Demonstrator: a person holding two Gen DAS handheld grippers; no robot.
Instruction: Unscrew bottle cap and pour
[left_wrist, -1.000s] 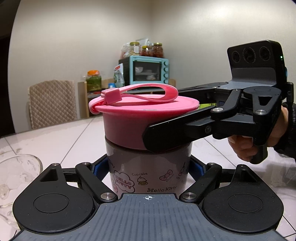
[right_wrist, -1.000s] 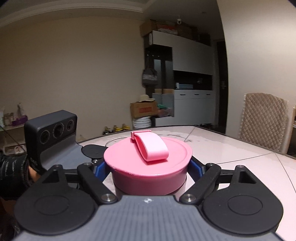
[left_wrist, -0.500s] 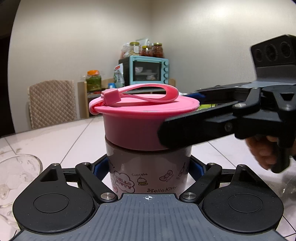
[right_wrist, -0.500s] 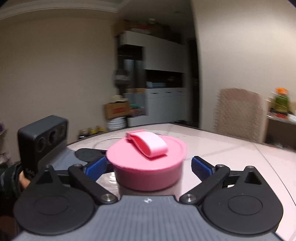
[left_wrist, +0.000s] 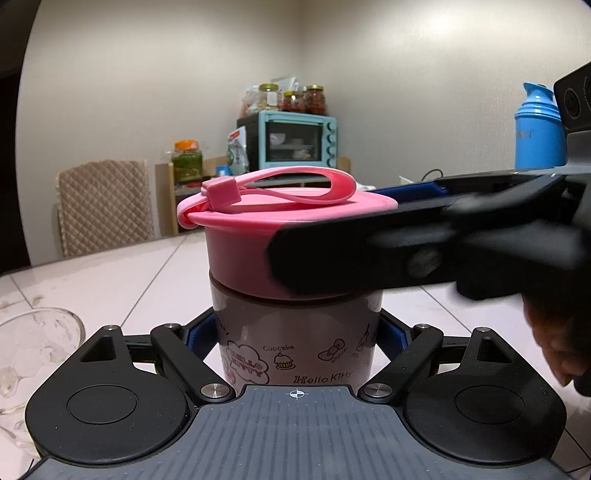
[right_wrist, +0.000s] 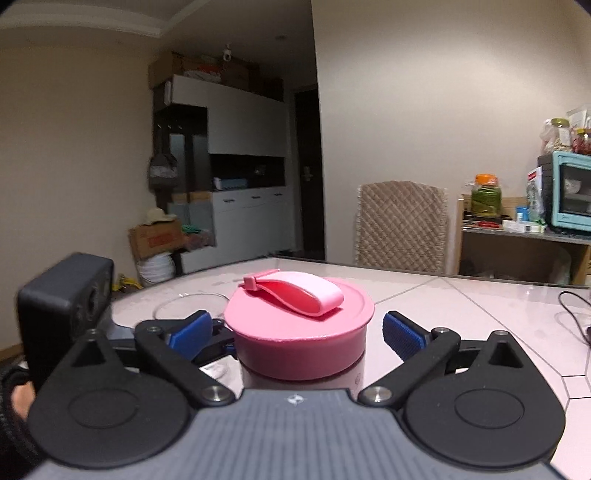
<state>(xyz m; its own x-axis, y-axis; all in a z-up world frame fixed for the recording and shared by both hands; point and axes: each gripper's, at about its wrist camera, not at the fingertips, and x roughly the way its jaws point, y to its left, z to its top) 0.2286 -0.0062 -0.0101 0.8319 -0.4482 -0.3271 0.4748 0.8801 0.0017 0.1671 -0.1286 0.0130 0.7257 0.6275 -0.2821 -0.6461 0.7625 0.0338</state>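
A grey bottle (left_wrist: 295, 332) with cartoon print stands on the table, and my left gripper (left_wrist: 295, 334) is shut on its body. Its wide pink cap (left_wrist: 243, 251) with a looped strap (left_wrist: 295, 184) sits on top. In the right wrist view the cap (right_wrist: 299, 343) lies between the blue pads (right_wrist: 402, 332) of my right gripper (right_wrist: 295, 332). Those jaws are closing, but a gap still shows on each side of the cap. One black finger (left_wrist: 369, 254) of the right gripper crosses in front of the cap in the left wrist view.
A clear glass bowl (left_wrist: 33, 350) stands on the tiled table (left_wrist: 110, 280) to the left of the bottle. A blue flask (left_wrist: 539, 129) is at the back right. A padded chair (left_wrist: 103, 206) is behind the table, and a cable (right_wrist: 576, 314) lies at the right.
My right gripper has let go of the cap and its jaws have spread. It has swung around the bottle, so its view has turned to the right. The left gripper and bottle stayed put.
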